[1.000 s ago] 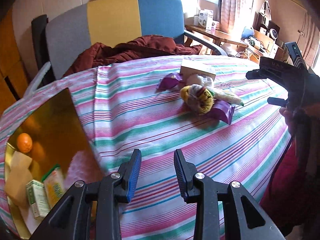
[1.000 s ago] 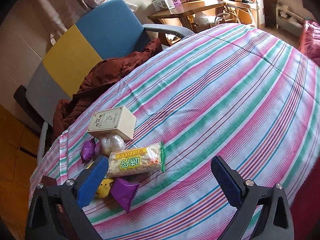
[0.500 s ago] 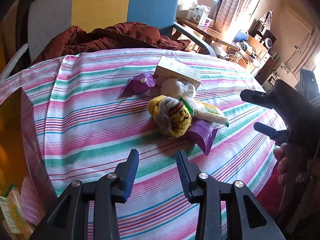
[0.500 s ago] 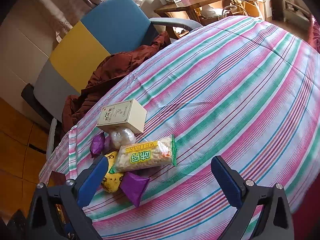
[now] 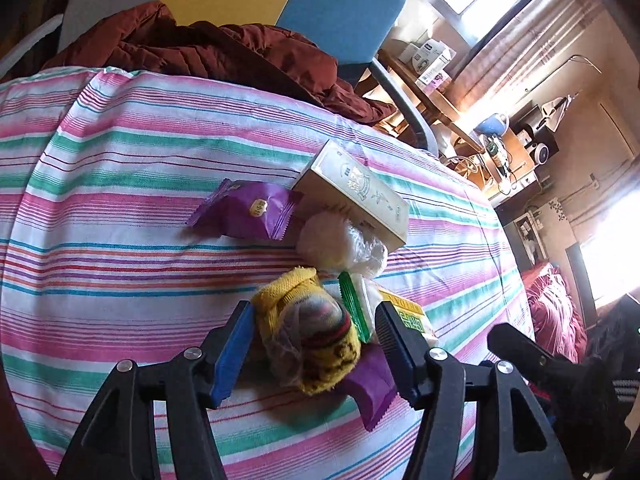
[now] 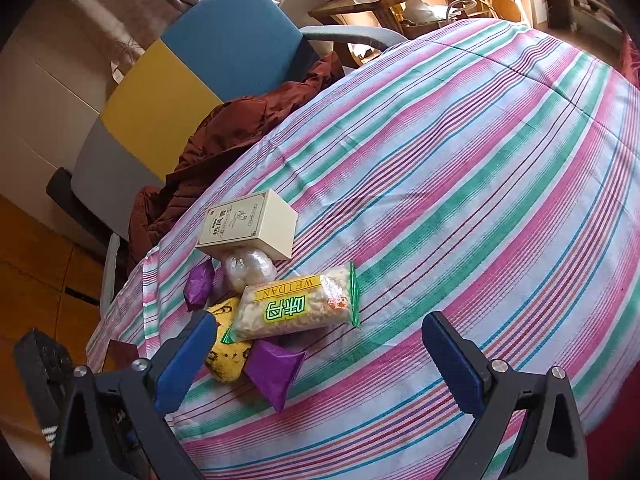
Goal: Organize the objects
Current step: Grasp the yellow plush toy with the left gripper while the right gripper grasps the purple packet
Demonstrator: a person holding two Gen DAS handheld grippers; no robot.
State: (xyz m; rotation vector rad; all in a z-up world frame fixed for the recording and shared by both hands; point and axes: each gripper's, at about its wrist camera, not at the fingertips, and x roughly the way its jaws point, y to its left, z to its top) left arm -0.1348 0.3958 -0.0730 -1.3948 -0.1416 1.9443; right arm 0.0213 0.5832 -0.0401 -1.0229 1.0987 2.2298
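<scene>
The left tool (image 5: 314, 354) is spread wide around the yellow sock bundle (image 5: 316, 344), one blue pad on each side of it with a gap on both sides, so nothing is gripped yet. The bundle lies on the striped table (image 5: 120, 240), at the near end of a small heap of things. It looks like a knitted sock rolled up, partly in thin clear wrap: soft, light and squashy, so it should give under the pads rather than slip, though the film may slide a little. The best hold seems to be across its thick middle, where the pads already line up.

Crowding it on the right side is a snack bag (image 5: 400, 312) with a green end, and a purple packet (image 5: 370, 384) is tucked partly under the bundle; the right pad sits close to both, so closing could pinch them along with the sock. Just beyond lies a round white ball in plastic (image 5: 336, 240), then a cream box (image 5: 356, 196) and a second purple packet (image 5: 244, 212), all clustered and touching or nearly so.

The right tool (image 6: 316, 364) hangs wide open above the table near the same heap, holding nothing, its left pad over the yellow bundle's edge. Behind the table stands a chair (image 6: 192, 80) with a dark red jacket (image 6: 232, 140) draped on it, well clear of the work.
</scene>
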